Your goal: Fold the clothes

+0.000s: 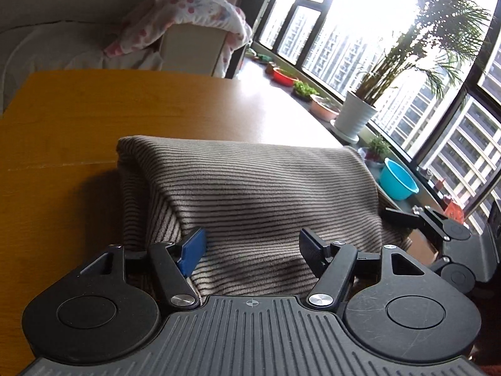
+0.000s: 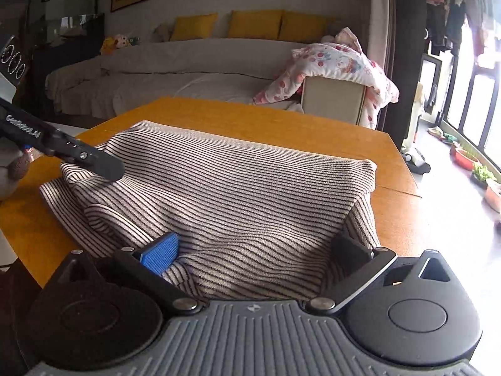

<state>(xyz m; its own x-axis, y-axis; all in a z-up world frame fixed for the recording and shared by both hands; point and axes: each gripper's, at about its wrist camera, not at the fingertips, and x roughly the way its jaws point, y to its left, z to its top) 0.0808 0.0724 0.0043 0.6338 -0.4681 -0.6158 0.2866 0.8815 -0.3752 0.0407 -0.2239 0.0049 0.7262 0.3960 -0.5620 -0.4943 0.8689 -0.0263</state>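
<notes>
A folded garment with thin brown and cream stripes (image 1: 250,188) lies on the orange wooden table (image 1: 94,109). Its near edge runs under both grippers. My left gripper (image 1: 252,249) is open, its blue pad and black pad standing apart just above the cloth, pressing on nothing. My right gripper (image 2: 255,252) is open very wide over the near edge of the same garment (image 2: 235,188), with cloth lying between the jaws but not pinched. The left gripper's finger (image 2: 94,159) shows at the garment's left corner. The right gripper's finger (image 1: 404,217) shows at its right edge.
Behind the table (image 2: 281,122) is a cream sofa (image 2: 172,72) with a floral quilt (image 2: 338,62) draped over its end. Along the window sill stand a white potted palm (image 1: 353,116), a blue basin (image 1: 396,181) and several small planters (image 1: 283,76).
</notes>
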